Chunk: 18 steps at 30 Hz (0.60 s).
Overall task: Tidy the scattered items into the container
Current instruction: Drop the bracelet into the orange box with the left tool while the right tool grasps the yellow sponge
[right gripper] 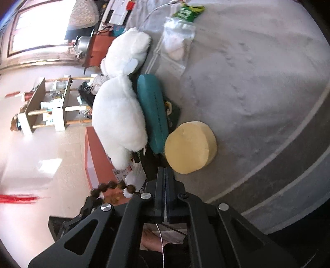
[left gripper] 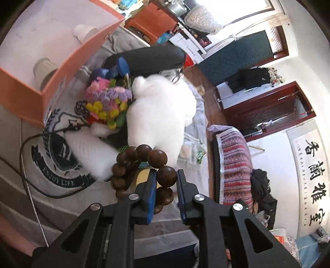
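A bracelet of large brown wooden beads (left gripper: 142, 162) hangs from my left gripper (left gripper: 166, 179), whose blue pads are shut on one bead. Beyond it lie a white plush toy (left gripper: 160, 111) and a colourful felt flower bunch (left gripper: 107, 99), beside the open orange box (left gripper: 51, 68). My right gripper (right gripper: 165, 175) is shut, pads pressed together with nothing visible between them. Just ahead of it sits a round yellow foam disc (right gripper: 190, 147), with a teal case (right gripper: 153, 111) and the plush toy (right gripper: 119, 115) behind. The bracelet (right gripper: 111, 186) shows at its lower left, near the orange box (right gripper: 97, 158).
Everything rests on a grey blanket (right gripper: 257, 82). A clear zip bag (right gripper: 177, 45) and a green packet (right gripper: 188, 11) lie farther off. A black pouch (left gripper: 148, 59), a white printed cushion (left gripper: 61, 148) and a black cable (left gripper: 26, 169) are near the box. Two paper cups (left gripper: 44, 68) stand inside it.
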Tool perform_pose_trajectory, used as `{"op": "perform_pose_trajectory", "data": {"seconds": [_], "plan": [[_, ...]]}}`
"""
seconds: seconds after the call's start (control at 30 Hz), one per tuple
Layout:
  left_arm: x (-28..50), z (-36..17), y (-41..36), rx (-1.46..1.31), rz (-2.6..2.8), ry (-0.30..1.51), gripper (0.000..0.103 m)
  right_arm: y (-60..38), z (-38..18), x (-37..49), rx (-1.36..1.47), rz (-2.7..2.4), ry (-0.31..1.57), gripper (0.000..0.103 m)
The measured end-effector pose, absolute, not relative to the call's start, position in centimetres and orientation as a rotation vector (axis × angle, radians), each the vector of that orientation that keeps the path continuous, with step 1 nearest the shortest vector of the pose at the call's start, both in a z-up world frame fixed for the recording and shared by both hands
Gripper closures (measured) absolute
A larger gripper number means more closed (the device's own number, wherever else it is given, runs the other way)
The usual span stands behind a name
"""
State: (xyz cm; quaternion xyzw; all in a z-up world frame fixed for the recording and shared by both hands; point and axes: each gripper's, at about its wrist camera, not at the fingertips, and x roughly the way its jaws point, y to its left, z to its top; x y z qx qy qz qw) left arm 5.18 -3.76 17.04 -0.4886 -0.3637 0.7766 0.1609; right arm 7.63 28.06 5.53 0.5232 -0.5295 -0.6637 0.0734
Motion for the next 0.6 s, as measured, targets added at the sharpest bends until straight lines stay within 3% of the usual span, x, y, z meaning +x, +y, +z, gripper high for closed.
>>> {"op": "perform_pose_trajectory", "data": {"seconds": [0.07, 0.1, 0.13, 0.33, 0.53, 0.6], "plan": [[5.6, 18.0, -4.5, -1.369, 2.21, -1.062, 0.088, 28.1, 4.6, 7.5, 1.647, -1.98, -1.607, 0.067], [5.7, 18.4, -4.7, -1.359, 2.21, -1.07, 0.088, 28.0, 4.1, 7.4, 1.717, -1.977, -1.6, 0.029], [5.8, 19.0, -4.7, -1.35, 2.209, -1.077, 0.088, 28.0, 3.8, 7.4, 1.766, -1.987, -1.588, 0.012], [6.3, 22.9, -8.6, -1.257, 2.207, -1.194, 0.088, 27.6, 1.5, 5.4, 1.848, -1.964, -1.557, 0.018], [3.9, 31.5, -16.3, -1.072, 2.378, -1.218, 0.088, 26.8, -0.4, 4.0, 1.84, -1.916, -1.546, 0.018], [2.0, 32.9, -19.4, -1.104, 2.446, -1.237, 0.085, 26.5, -0.8, 3.7, 1.843, -1.924, -1.53, 0.012]]}}
